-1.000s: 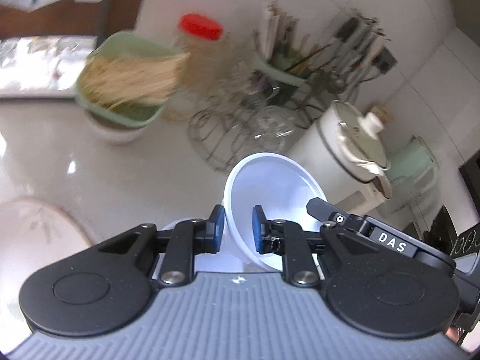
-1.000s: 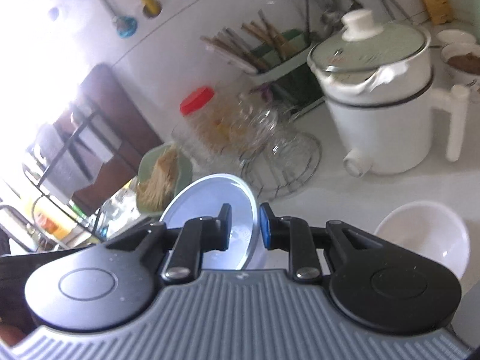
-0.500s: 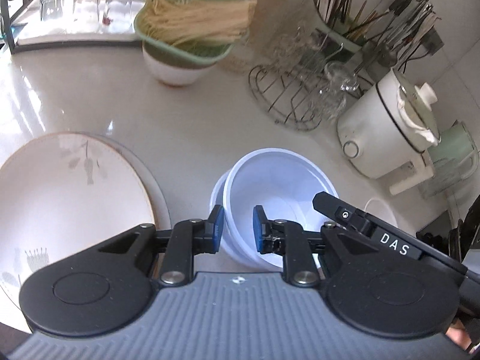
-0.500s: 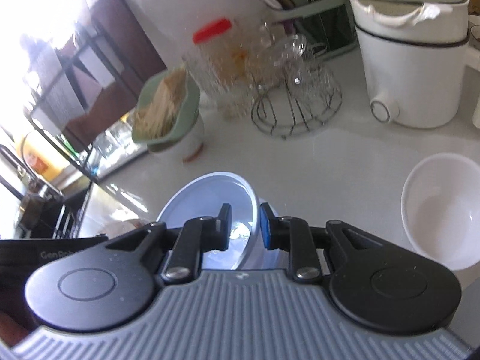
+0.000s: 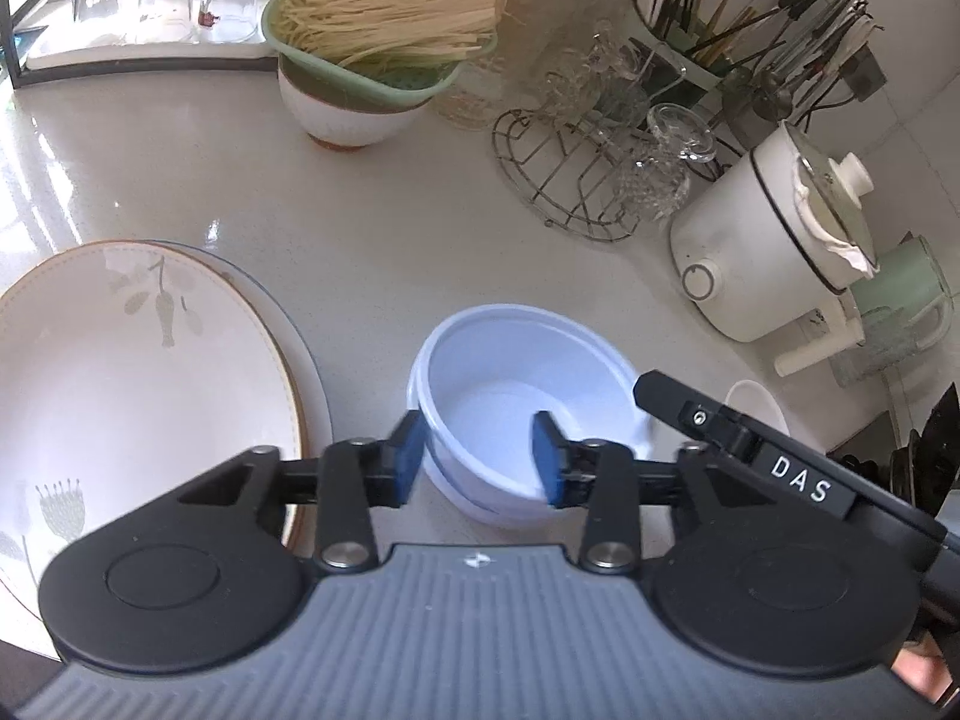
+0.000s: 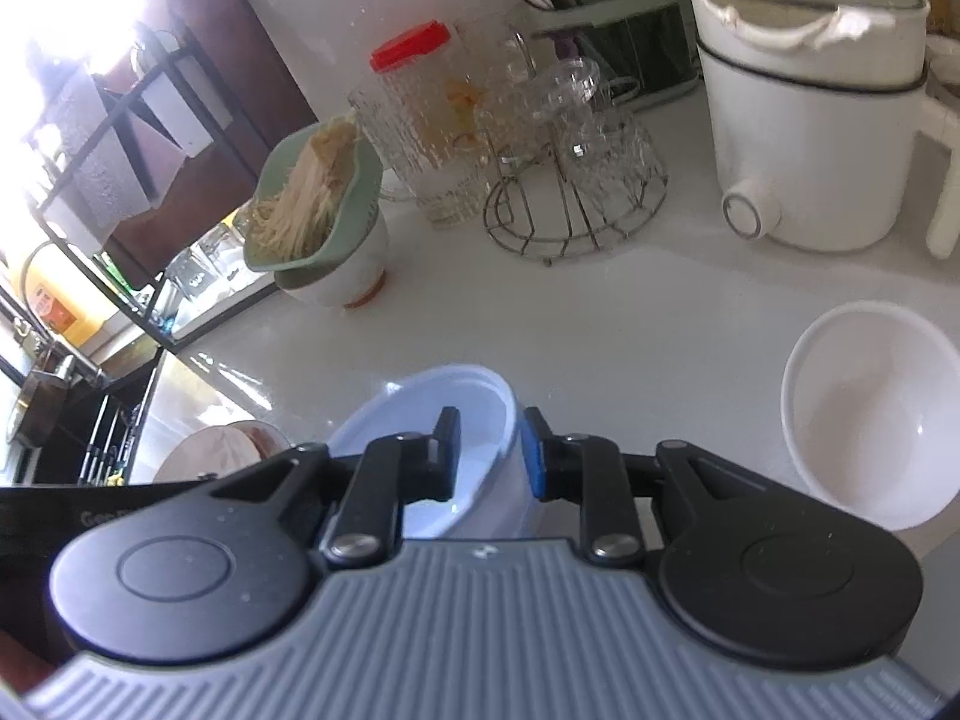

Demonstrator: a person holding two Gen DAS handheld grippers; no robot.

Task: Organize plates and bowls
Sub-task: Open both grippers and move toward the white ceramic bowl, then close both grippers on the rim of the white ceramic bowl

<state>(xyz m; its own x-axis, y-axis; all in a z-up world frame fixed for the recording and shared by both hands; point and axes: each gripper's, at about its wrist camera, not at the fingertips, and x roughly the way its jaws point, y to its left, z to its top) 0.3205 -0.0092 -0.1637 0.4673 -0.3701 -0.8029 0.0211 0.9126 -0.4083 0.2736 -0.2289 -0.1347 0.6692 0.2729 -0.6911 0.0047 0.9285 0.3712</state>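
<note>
A pale blue bowl (image 5: 522,384) sits nested in another blue bowl on the white counter. My left gripper (image 5: 480,456) is open, its pads standing either side of the bowl's near rim. My right gripper (image 6: 492,456) also straddles the rim of this bowl (image 6: 474,402), its jaws slightly apart, pads close to the wall. A white bowl (image 6: 864,420) stands empty at the right; its edge shows in the left wrist view (image 5: 756,402). A large white plate with leaf prints (image 5: 120,396) lies on another plate at the left.
A green strainer of noodles (image 5: 384,18) sits on a white bowl at the back. A wire rack of glasses (image 5: 600,180), a white electric pot (image 5: 774,240), a utensil holder (image 5: 720,48) and a red-lidded jar (image 6: 420,120) line the back.
The blue bowl came down from a tilted, lifted pose into the other blue bowl on the counter. My left gripper opened wide off its rim. My right gripper's jaws loosened a little.
</note>
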